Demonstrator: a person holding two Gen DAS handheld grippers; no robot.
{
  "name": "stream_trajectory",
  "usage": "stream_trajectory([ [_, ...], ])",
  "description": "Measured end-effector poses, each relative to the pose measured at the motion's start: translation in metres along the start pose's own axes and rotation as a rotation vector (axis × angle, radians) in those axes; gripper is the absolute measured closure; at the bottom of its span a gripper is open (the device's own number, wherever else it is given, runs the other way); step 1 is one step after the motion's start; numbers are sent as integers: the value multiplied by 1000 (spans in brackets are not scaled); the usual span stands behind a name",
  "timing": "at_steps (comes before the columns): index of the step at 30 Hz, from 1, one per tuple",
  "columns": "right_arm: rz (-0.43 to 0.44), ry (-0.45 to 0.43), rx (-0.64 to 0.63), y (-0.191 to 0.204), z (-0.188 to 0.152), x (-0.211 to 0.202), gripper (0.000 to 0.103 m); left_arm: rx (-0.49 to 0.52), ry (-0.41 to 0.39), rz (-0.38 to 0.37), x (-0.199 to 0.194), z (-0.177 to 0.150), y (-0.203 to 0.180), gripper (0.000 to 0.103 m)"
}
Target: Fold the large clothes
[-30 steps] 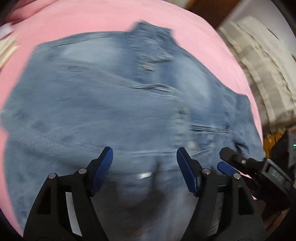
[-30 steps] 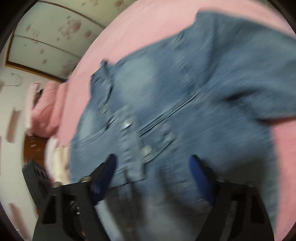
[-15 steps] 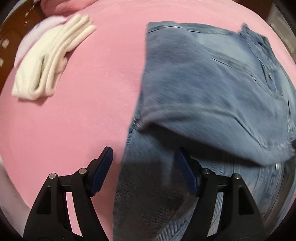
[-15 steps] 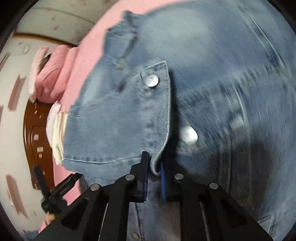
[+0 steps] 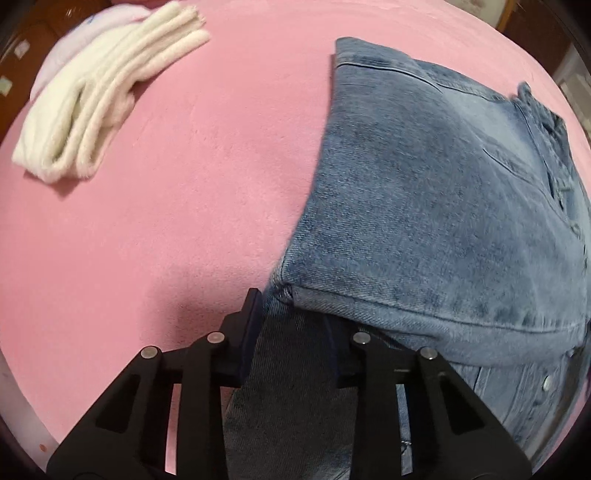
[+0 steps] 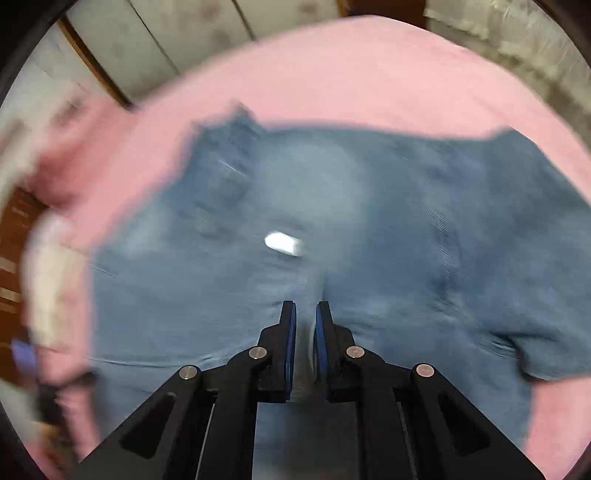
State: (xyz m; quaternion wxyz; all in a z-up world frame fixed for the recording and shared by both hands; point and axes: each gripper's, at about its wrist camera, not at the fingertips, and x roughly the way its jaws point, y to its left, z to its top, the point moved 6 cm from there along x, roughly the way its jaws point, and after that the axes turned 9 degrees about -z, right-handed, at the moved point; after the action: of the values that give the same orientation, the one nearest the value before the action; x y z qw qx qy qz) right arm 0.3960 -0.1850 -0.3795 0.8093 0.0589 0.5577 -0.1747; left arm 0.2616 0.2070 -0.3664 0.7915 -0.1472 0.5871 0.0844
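Observation:
A blue denim jacket [image 5: 424, 206] lies on a pink bed cover [image 5: 166, 184], with one part folded over the rest. My left gripper [image 5: 291, 314] is at the jacket's near left edge, its jaws partly closed around a lower denim layer with a gap between them. In the right wrist view the jacket [image 6: 332, 221] is blurred by motion and fills the middle. My right gripper [image 6: 304, 317] is shut on a pinch of the denim, which rises between its blue pads.
A folded white fleece garment [image 5: 103, 85] lies at the far left of the bed. Dark wooden furniture [image 6: 14, 229] and a pale panelled wall [image 6: 184, 33] stand beyond the bed. The bed's edge curves along the lower left.
My left gripper's jaws have narrowed around the jacket's lower layer. My right gripper stays shut on denim and has swung, so the view is now blurred and shows more of the jacket.

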Motion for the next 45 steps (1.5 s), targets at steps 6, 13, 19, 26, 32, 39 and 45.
stream_trajectory([
  [6, 128, -33, 143, -26, -24, -34, 93, 82, -59, 85, -44, -7, -12, 76],
  [13, 760, 135, 119, 106, -44, -52, 93, 132, -40, -202, -64, -17, -78, 76],
  [19, 737, 201, -132, 195, -76, -34, 93, 55, 119, -213, 0, 0, -74, 76],
  [26, 436, 28, 86, 60, -50, -5, 103, -2, 10, -128, 3, 21, -9, 99],
  [32, 79, -109, 74, -15, -54, -38, 103, 9, -48, -82, -8, 31, -15, 102],
  [39, 778, 22, -102, 152, -64, -82, 103, 101, 9, -303, 7, 40, -82, 102],
  [45, 728, 55, -174, 202, -47, -34, 103, 86, -50, -282, 38, 107, -75, 102],
])
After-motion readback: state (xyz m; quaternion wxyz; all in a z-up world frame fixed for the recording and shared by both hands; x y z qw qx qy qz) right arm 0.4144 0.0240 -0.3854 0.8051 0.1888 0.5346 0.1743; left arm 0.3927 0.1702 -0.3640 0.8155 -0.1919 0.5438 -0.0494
